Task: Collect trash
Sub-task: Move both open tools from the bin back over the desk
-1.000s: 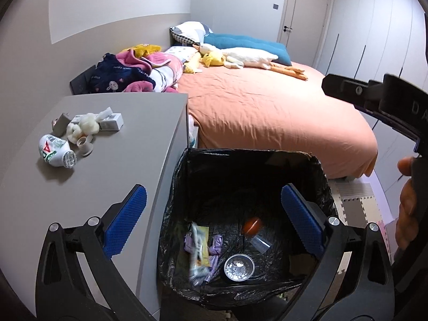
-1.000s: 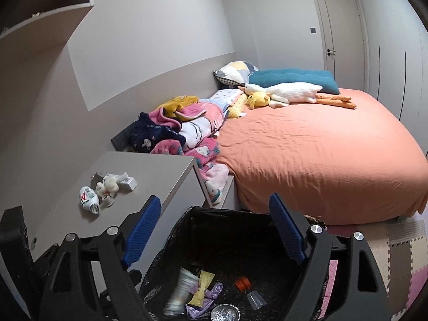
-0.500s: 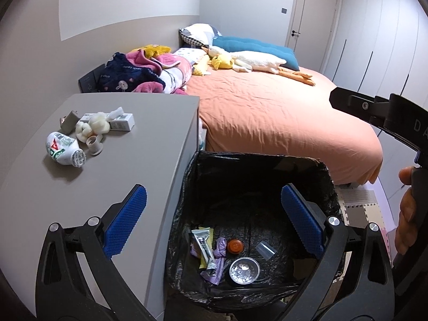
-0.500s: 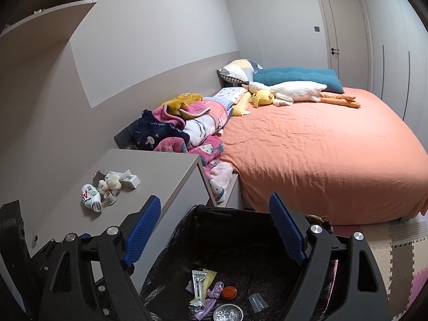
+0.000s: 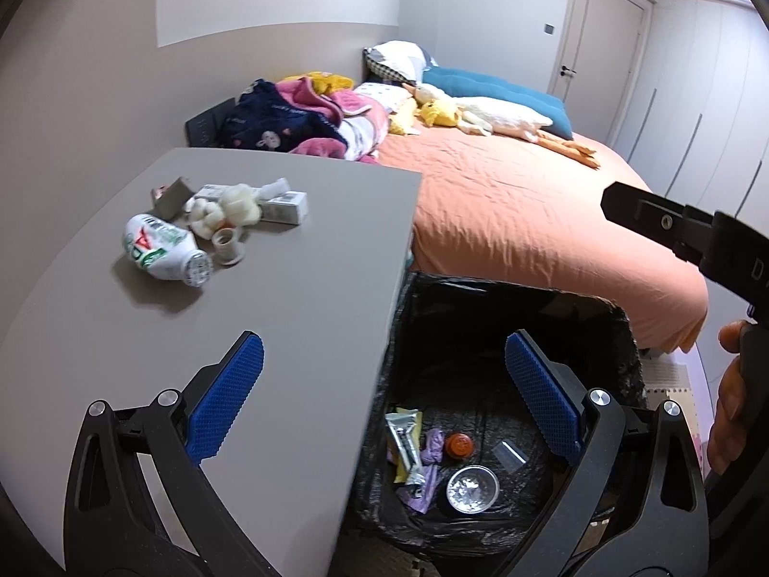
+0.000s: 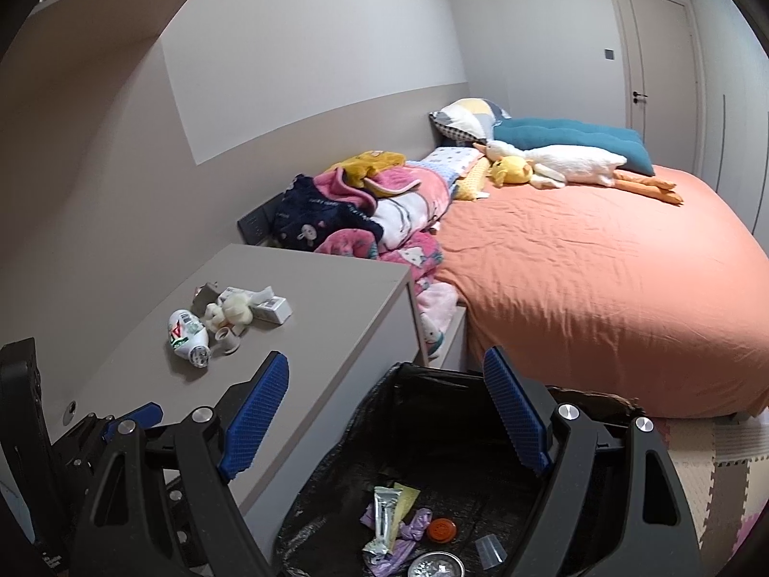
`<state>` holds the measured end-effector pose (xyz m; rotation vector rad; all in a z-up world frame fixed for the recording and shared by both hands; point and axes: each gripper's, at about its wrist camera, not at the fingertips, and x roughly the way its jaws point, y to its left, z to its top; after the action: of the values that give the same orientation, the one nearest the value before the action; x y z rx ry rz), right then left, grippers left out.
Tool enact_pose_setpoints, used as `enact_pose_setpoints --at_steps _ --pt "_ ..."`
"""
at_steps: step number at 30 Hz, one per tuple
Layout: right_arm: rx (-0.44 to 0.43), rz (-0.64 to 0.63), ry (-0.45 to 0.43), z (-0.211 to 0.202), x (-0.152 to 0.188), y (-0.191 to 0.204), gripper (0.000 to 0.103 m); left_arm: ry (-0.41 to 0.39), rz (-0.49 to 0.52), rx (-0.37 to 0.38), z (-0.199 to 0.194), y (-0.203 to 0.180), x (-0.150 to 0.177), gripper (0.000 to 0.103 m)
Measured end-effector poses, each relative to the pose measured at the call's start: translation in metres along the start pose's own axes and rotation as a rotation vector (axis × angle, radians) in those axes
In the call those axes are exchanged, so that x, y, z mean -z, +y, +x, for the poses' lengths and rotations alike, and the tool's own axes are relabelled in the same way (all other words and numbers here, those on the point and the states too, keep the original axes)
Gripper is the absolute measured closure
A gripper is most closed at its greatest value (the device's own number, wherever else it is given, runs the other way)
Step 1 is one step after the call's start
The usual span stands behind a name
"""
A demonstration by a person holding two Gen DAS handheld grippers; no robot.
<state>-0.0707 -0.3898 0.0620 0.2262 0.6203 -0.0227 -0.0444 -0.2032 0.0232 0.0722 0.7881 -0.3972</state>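
Left hand-held gripper (image 5: pixel 384 394): in my left wrist view the two blue pads stand wide apart with nothing between them. One pad hangs over the grey bench (image 5: pixel 288 298), the other over the black-lined bin (image 5: pixel 625 336).

Trash left to collect, left view: a small heap sits in the upper left of the frame, on the far part of the bench. It holds a white bottle (image 5: pixel 161 250) lying on its side, a small cup (image 5: pixel 228 243), some white wadding (image 5: pixel 226 206) and a small carton (image 5: pixel 283 204).

Bottle's long axis, left view: it runs from upper left to lower right, cap end nearest my left gripper.

Bin, left view: at lower centre and right, just beside the bench edge, already holding wrappers and a round foil dish.

Right hand-held gripper (image 6: pixel 387 413): in my right wrist view the pads are also spread, empty, and sit lower centre. The left pad is above the bench corner, the right pad above the bin (image 6: pixel 432 384).

Trash, right view: the same heap lies at centre left, above and left of the pads; the bottle (image 6: pixel 187 332) is the nearest piece.

Nearer hand, my judgement: the left gripper, whose body shows at the lower left edge of the right view, is on the bench side. So I'd send the left one up and left to the bottle.
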Motion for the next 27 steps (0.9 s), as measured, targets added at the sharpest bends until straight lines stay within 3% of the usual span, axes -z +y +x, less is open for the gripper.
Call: enact_pose_setpoints --at_steps 27 --pt "-0.088 -0.048 0.100 0.094 -0.017 0.067 0.020 0.031 -0.145 -0.103 0.033 0.101 -0.022 0.006"
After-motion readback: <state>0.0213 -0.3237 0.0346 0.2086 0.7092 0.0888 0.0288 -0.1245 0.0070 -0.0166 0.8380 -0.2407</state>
